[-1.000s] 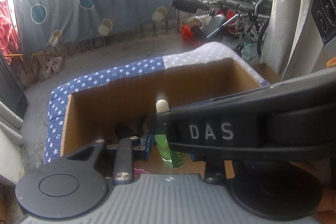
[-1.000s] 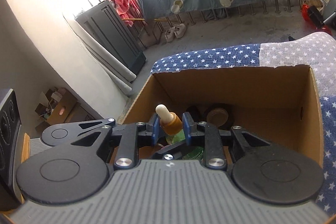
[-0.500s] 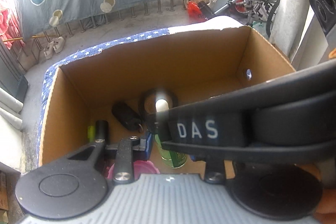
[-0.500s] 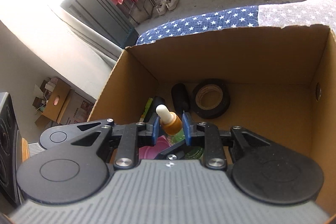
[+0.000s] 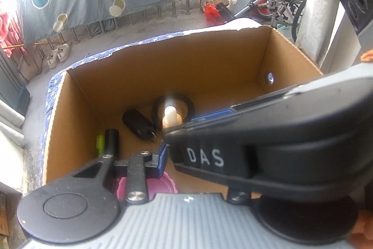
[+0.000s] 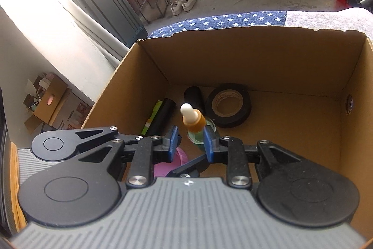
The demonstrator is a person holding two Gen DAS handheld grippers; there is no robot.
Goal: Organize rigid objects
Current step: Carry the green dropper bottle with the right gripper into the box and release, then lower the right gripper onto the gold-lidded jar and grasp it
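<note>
box [image 6: 268, 62]: matt brown cardboard, torn rim
tape roll [image 6: 229, 106]: glossy black, paper core
dropper bottle [image 6: 195, 125]: clear green glass, white rubber bulb
cloth [image 6: 223, 20]: star-printed fabric

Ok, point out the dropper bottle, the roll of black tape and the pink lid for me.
dropper bottle [image 6: 194, 121]: right wrist view, on its amber collar below the white bulb.
roll of black tape [image 6: 242, 117]: right wrist view, on its outer black band.
pink lid [image 5: 163, 186]: left wrist view, on its exposed top.
</note>
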